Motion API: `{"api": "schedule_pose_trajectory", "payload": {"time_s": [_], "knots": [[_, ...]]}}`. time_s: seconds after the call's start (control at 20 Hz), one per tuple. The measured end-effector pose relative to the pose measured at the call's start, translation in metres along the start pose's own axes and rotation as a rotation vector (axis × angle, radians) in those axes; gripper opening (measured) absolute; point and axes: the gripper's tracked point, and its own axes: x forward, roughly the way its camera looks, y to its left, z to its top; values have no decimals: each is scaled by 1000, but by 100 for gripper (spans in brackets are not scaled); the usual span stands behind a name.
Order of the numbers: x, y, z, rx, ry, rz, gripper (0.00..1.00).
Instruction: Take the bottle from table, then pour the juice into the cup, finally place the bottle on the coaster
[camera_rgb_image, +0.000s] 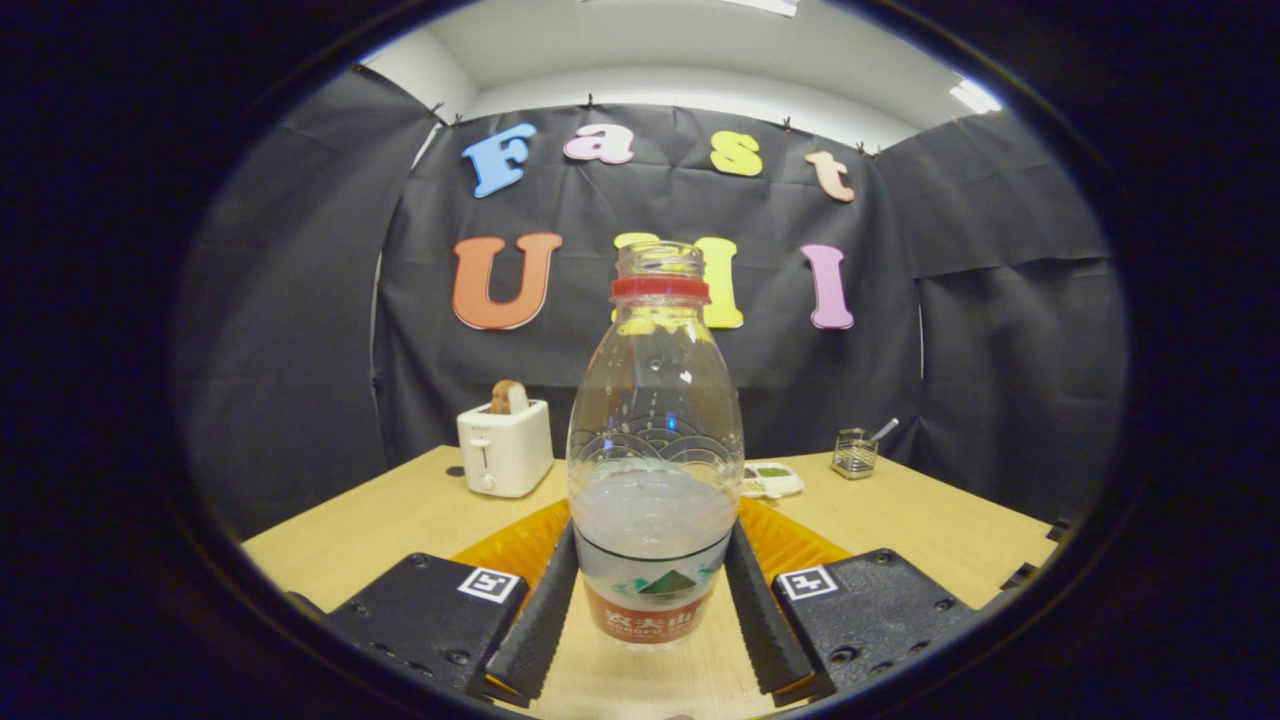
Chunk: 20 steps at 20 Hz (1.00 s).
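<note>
Table (400, 510): toaster (505, 448), bottle (655, 450) between fingers (540, 615).

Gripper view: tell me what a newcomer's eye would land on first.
The clear uncapped bottle with a red neck ring, partly full, stands upright between the fingers of the hand-held gripper, which press its sides. An orange coaster lies just behind it on the wooden table. Farther back stands a white toaster holding bread.

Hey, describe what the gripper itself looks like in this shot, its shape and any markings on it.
The gripper has two long, narrow fingers with ribbed inner faces, angling in toward each other. Each grows from a blocky, textured housing with rounded corners and recessed screw holes. A square black-and-white fiducial tag sits on the top inner corner of each housing. No cables are visible.
</note>
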Motion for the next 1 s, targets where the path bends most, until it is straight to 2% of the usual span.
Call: {"api": "schedule_pose_trajectory", "payload": {"time_s": [0.3, 0.45, 0.65, 0.75, 1.0], "knots": [[46, 8, -56, -46, 10, 15, 80], [59, 3, -56, -53, -31, 1, 80], [77, 6, -73, -18, 5, 22, 80], [78, 2, -77, -28, 10, 4, 80], [69, 9, -68, 25, 8, 37, 94]]}}
